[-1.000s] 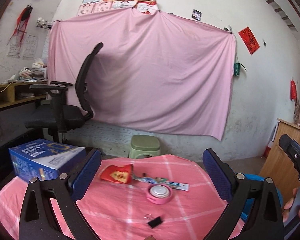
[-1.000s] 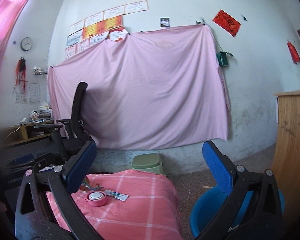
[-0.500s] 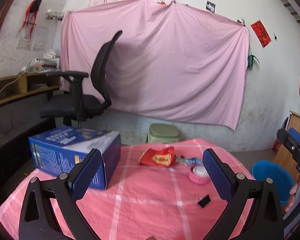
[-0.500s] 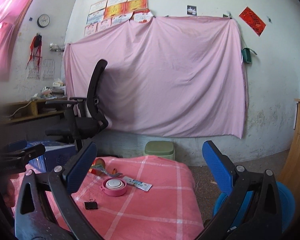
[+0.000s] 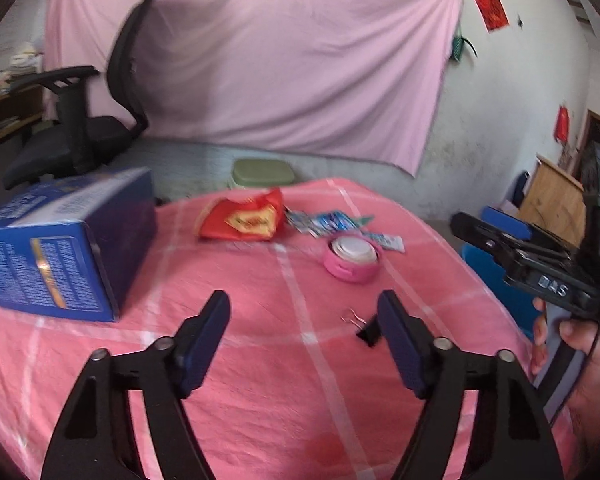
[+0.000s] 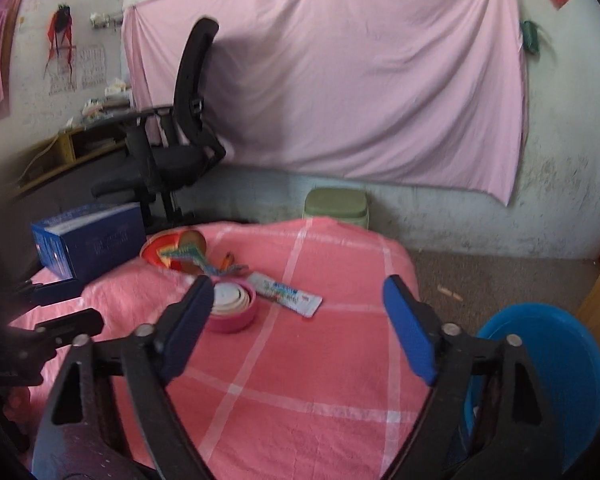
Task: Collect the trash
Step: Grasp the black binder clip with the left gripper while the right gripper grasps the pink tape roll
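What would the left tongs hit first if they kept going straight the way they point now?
Probably the bare pink tablecloth. The left tongs are open and empty, angled down at the cloth short of the red snack wrapper; the black binder clip sits just inside the right finger.

soft, even daylight, no harsh glare. slightly motion-blurred throughout, worst on the blue box [image 5: 60, 248]. strongly fisheye-bent, with dark vignetted corners and a pink haze upper left.

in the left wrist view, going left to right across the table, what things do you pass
blue box → red snack wrapper → blue and white wrappers → pink tape roll; nearer the camera, a black binder clip lies by the left gripper's right finger.
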The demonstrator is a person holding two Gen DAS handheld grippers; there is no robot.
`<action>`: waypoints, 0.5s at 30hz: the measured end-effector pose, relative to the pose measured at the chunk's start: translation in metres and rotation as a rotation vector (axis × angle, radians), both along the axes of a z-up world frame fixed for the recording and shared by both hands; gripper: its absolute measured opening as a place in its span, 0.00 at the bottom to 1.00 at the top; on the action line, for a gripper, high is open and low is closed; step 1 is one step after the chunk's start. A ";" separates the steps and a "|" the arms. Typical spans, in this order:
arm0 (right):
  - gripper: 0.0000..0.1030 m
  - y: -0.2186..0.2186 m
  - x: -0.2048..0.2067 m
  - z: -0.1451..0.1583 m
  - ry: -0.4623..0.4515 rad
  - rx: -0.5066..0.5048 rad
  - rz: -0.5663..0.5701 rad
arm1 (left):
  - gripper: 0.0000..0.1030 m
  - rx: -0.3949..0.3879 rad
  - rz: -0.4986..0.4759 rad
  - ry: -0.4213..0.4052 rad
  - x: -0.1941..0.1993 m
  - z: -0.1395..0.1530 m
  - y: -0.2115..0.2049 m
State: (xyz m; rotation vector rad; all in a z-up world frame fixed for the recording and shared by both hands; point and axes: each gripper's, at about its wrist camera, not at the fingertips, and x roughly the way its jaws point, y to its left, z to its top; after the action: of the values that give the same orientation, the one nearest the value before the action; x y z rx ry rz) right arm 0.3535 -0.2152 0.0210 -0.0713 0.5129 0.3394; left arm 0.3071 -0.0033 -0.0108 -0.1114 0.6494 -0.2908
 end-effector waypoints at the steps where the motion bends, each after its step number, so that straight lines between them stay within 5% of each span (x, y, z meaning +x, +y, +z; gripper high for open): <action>1: 0.90 0.001 0.004 -0.003 0.030 -0.008 0.005 | 0.56 0.002 -0.021 0.023 0.003 -0.003 -0.004; 9: 0.74 0.005 0.023 -0.022 0.184 -0.032 0.046 | 0.46 -0.010 -0.226 0.179 0.025 -0.025 -0.035; 15: 0.73 0.005 0.029 -0.024 0.222 -0.016 0.067 | 0.23 0.042 -0.201 0.196 0.039 -0.028 -0.044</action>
State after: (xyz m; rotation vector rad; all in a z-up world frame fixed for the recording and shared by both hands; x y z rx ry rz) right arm 0.3820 -0.2105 -0.0035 -0.0668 0.7345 0.4109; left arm 0.3464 -0.0469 -0.0390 -0.0345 0.8628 -0.4641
